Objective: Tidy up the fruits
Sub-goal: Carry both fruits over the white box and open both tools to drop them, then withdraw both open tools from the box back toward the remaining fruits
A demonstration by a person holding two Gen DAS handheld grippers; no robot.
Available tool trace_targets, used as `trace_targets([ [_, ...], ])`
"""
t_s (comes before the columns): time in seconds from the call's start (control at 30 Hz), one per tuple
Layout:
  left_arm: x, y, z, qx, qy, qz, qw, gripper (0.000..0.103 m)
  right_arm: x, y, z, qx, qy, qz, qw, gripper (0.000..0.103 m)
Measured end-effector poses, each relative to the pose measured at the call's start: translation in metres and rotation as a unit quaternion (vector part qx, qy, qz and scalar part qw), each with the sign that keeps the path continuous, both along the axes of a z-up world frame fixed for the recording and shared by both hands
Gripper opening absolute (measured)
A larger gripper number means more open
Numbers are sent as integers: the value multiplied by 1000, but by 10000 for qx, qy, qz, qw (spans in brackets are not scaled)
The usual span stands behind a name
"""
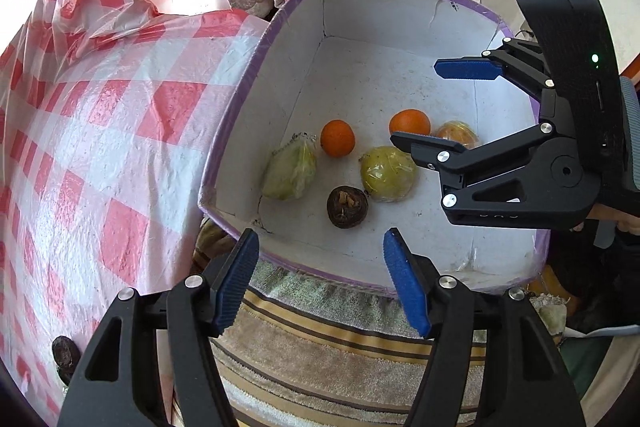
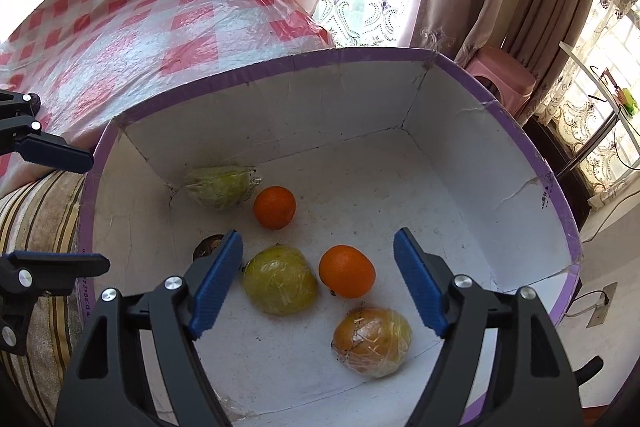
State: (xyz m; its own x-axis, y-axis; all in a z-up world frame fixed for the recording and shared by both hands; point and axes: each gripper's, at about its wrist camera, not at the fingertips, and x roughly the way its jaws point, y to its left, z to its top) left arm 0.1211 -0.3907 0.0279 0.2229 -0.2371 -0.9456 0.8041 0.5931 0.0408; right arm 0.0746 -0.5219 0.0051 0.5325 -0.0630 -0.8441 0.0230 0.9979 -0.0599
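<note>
- Judged step: most fruit already lies in the white cardboard box with a purple rim (image 2: 280, 65); the right claw (image 2: 318, 277) hangs over it, blue pads apart and empty.
- The left claw (image 1: 320, 275) hovers outside the box's near rim, also spread and empty.
- A dark round fruit (image 1: 64, 355) sits outside the box on the red-checked plastic cover (image 1: 120, 147); fetching it looks like the next move, calling for the left claw.
- Inside the box: two oranges (image 2: 275, 207), three film-wrapped fruits (image 2: 280, 285) and a dark shrivelled fruit (image 1: 347, 207).
</note>
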Motion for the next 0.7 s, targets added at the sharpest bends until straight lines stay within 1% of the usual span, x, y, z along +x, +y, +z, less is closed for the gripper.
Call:
trace_targets([
  [0.23, -1, 25, 19, -228, -183, 267, 9992, 63, -1, 4, 6, -2, -99, 27, 9999, 79],
  [0.37, -3, 48, 32, -452, -255, 492, 9974, 63, -1, 13, 14, -4, -204, 103, 9997, 80],
  [0.5, -3, 76, 45, -643, -442, 746, 9942, 64, 0, 29, 21, -59, -273, 286, 9992, 81],
  [0.57, -8, 90, 52, -744, -525, 885, 9919, 64, 1, 38, 24, -63, -292, 384, 9988, 83],
  [0.7, -11, 121, 61, -923, -675, 1168, 9866, 64, 2, 56, 29, -110, -309, 614, 9976, 84],
])
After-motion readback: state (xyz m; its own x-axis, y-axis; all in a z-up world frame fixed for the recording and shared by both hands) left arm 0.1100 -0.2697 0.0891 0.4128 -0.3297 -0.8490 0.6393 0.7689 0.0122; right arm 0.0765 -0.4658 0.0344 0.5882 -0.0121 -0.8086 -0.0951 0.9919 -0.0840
